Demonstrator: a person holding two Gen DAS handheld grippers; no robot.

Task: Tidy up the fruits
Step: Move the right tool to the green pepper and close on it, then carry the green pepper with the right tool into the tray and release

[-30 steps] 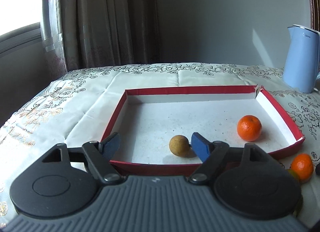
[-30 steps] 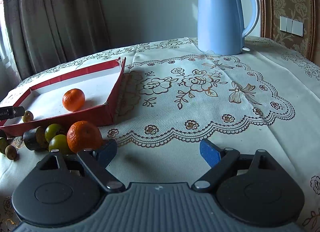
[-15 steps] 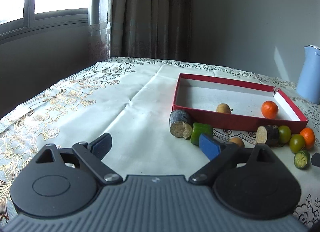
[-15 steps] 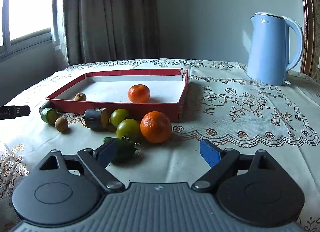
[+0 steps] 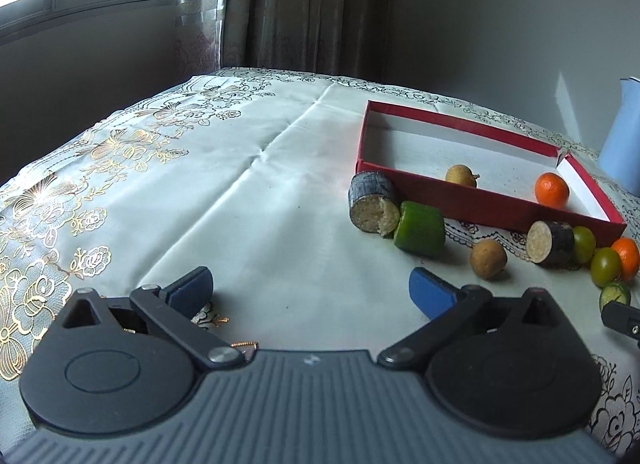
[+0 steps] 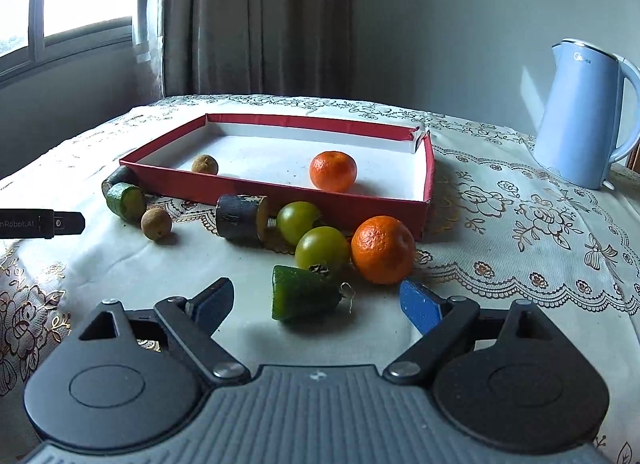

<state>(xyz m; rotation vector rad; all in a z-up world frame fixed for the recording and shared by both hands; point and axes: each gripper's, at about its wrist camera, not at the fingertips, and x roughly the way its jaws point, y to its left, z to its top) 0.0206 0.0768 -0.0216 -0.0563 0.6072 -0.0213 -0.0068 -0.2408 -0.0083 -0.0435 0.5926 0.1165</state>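
Observation:
A red box with a white floor holds one mandarin and one small brown fruit. Loose in front of it lie a mandarin, two green fruits, a dark cane piece, a brown fruit and a green piece. My right gripper is open, and a dark green chunk lies between its fingertips, untouched. My left gripper hovers over bare cloth left of the pile, its jaws opening with nothing between them. Just ahead of its right finger sits the brown fruit.
A light blue kettle stands at the back right. The embroidered tablecloth stretches wide to the left of the box. A window and curtain are behind the table. The left gripper's finger pokes into the right wrist view's left edge.
My left gripper drew back out of the box, leaving the brown fruit inside, swung left, and its jaws widened. My right gripper swung left to face the fruit pile; the green chunk now lies between its fingers.

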